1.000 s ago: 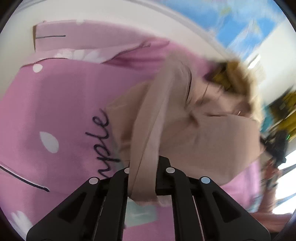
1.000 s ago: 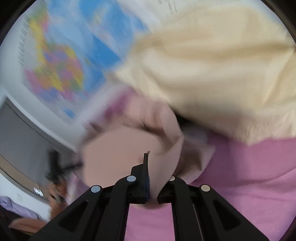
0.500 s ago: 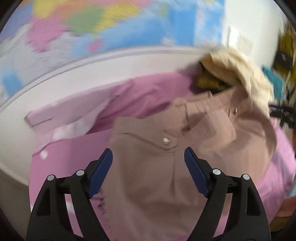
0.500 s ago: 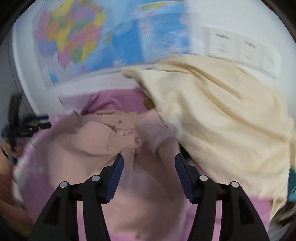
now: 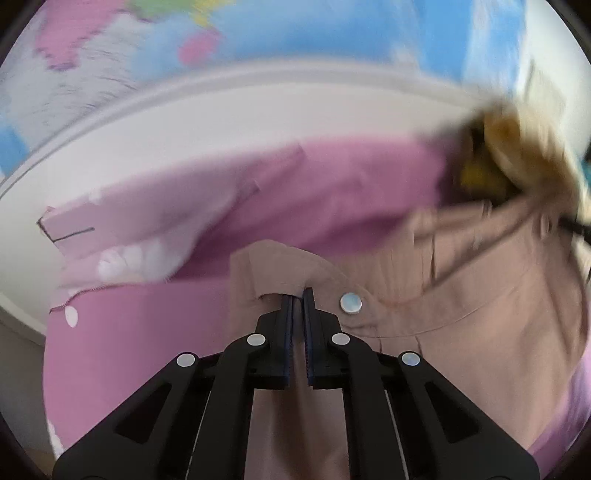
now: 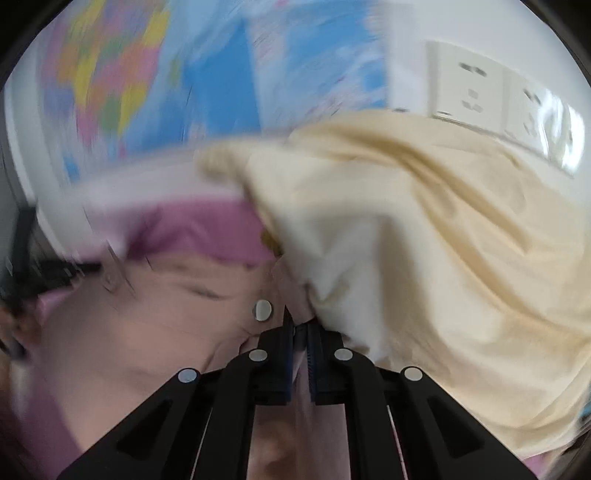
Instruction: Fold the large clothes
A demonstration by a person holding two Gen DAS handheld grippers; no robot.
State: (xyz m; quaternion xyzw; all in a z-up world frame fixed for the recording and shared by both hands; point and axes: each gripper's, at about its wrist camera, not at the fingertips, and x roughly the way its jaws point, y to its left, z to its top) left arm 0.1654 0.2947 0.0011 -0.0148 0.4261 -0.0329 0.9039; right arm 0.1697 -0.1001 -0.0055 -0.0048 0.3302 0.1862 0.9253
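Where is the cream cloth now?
In the right wrist view, the cream cloth is heaped on the right, over the pink sheet, beside the beige garment and below the wall sockets.

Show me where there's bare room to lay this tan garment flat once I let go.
Free: the pink sheet left of the tan garment, up to the white edge by the map wall. Crowded: the right side, where the cream garment is heaped against the tan one. Both tongs, left and right, grip tan cloth.

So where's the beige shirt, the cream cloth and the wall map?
beige shirt [image 5: 461, 332]: left wrist view, on its flat front.
cream cloth [image 6: 424, 229]: right wrist view, on its crumpled middle.
wall map [image 6: 221, 81]: right wrist view, on a blue sea area.
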